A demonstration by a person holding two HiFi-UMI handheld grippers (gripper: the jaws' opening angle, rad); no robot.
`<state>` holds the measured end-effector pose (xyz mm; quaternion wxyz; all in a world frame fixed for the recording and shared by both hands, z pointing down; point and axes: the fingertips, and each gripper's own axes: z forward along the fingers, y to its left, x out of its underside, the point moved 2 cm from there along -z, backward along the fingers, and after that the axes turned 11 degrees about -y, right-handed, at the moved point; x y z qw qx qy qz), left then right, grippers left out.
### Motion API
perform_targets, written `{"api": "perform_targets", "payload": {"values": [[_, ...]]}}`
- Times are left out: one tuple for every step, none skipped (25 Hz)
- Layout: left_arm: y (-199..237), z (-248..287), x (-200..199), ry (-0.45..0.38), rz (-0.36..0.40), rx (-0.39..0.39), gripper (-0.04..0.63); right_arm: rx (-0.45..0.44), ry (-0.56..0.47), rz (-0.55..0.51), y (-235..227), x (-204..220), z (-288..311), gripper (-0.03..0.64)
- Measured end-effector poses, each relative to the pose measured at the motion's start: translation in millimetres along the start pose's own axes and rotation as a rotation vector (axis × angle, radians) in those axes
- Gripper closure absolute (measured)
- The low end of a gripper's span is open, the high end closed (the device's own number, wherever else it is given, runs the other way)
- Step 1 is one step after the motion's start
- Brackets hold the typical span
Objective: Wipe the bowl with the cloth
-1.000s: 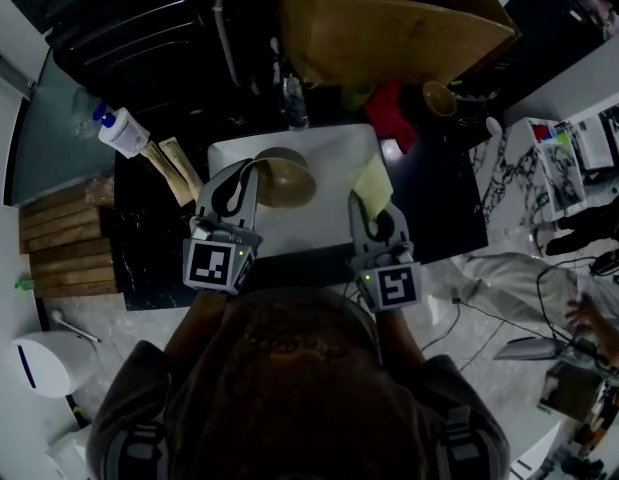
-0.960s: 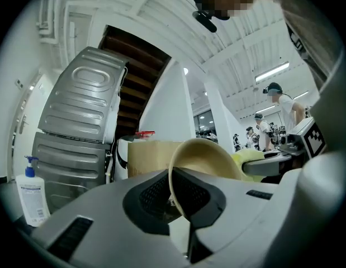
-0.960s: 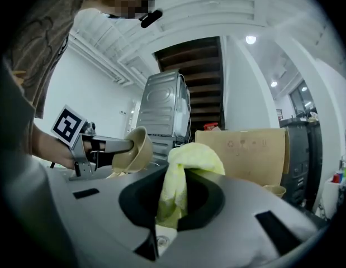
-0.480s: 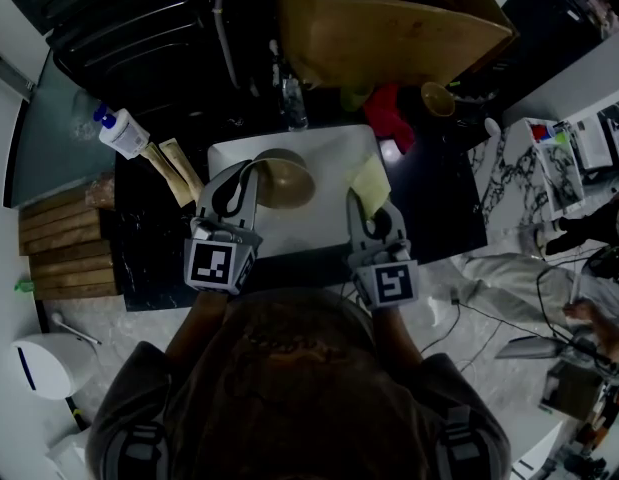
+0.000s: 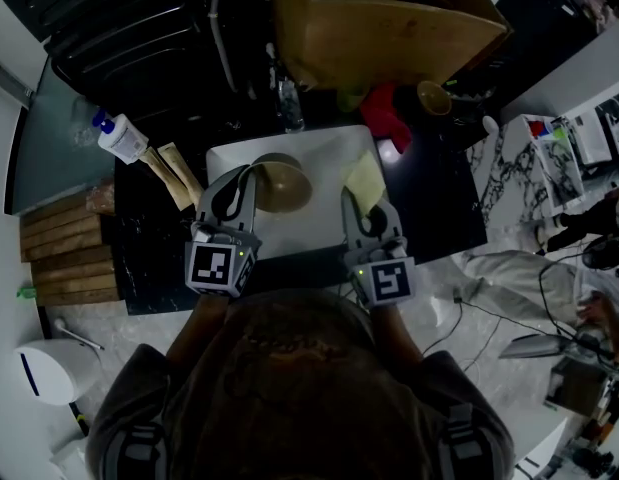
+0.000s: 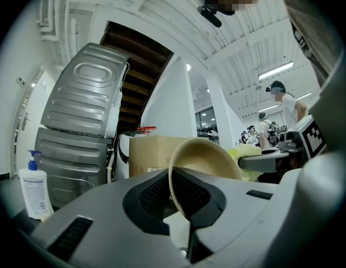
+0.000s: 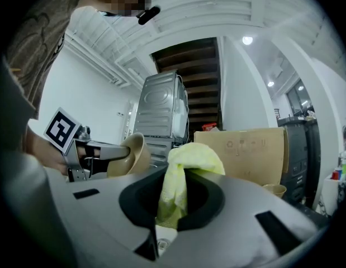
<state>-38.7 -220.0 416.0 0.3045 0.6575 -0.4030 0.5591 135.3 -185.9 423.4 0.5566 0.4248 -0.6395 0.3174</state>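
A tan bowl (image 5: pixel 281 182) hangs tilted over the white tray (image 5: pixel 307 230), with my left gripper (image 5: pixel 251 175) shut on its rim. In the left gripper view the bowl (image 6: pixel 209 156) tips right, its rim pinched between the jaws of the left gripper (image 6: pixel 182 199). My right gripper (image 5: pixel 359 194) is shut on a yellow cloth (image 5: pixel 363 175), a short way right of the bowl and apart from it. In the right gripper view the cloth (image 7: pixel 183 175) bunches up out of the right gripper (image 7: pixel 171 206), and the bowl (image 7: pixel 134 154) shows at left.
A white pump bottle (image 5: pixel 122 134) and wooden boards (image 5: pixel 63 244) lie at left. A large cardboard box (image 5: pixel 389 26), a clear bottle (image 5: pixel 289 103), a red object (image 5: pixel 390 109) and a small tan cup (image 5: pixel 435 96) stand behind the tray. Black counter surrounds it.
My right gripper with the cloth has shifted slightly left, toward the bowl. The left gripper and bowl have barely moved.
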Motion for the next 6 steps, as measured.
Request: {"api": "perform_targets", "payload": {"values": [[-0.3, 0.1, 0.2, 0.0, -0.003, 0.0, 0.577, -0.002, -0.001, -0.001, 0.0, -0.3, 0.2, 0.6], [-0.7, 0.3, 0.5, 0.0, -0.004, 0.001, 0.577, -0.003, -0.002, 0.001, 0.2, -0.3, 0.3, 0.6], [-1.2, 0.3, 0.8, 0.001, -0.005, 0.003, 0.577, -0.003, -0.002, 0.003, 0.6, -0.2, 0.2, 0.6], [-1.6, 0.2, 1.2, 0.003, -0.006, 0.004, 0.577, -0.004, -0.003, 0.004, 1.0, 0.0, 0.2, 0.6], [-2.0, 0.2, 1.6, 0.005, -0.007, 0.006, 0.577, -0.005, -0.005, 0.005, 1.4, 0.1, 0.2, 0.6], [-2.5, 0.1, 2.0, 0.008, -0.008, 0.008, 0.577, -0.007, -0.007, 0.005, 1.8, 0.1, 0.1, 0.6]]}}
